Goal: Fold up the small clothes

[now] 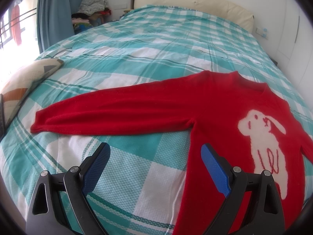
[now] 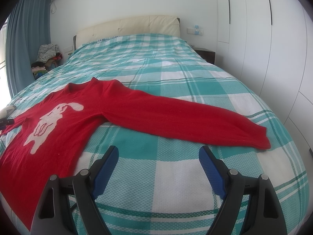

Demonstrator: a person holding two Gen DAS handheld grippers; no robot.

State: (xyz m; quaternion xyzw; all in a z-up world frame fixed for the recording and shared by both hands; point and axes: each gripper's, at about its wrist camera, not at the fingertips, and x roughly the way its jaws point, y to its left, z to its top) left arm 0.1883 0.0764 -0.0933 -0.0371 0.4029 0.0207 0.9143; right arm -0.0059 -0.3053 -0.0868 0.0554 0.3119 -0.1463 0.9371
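Your left gripper (image 1: 155, 152) was spread wide w/ nothing in it, right gripper (image 2: 158, 154) same. Red sweater (image 1: 211, 105) lay flat on the plaid bedspread (image 2: 176, 74), sleeves out toward 9 & 3 o'clock. Headboard (image 2: 127, 24) sat at 12.

Daylight floods both views from the window (image 1: 11, 25) far to the left of the left tool (image 1: 155, 152), where the glass is blown out to near white. The bed (image 2: 176, 74) is evenly and brightly lit, with only soft, faint shadows under the red sweater (image 1: 215, 105). Fisheye distortion bows the bed and bends the wardrobe (image 2: 264, 29) beyond the right tool (image 2: 158, 154). Dark vignetting rings each frame, and the edges look slightly soft.
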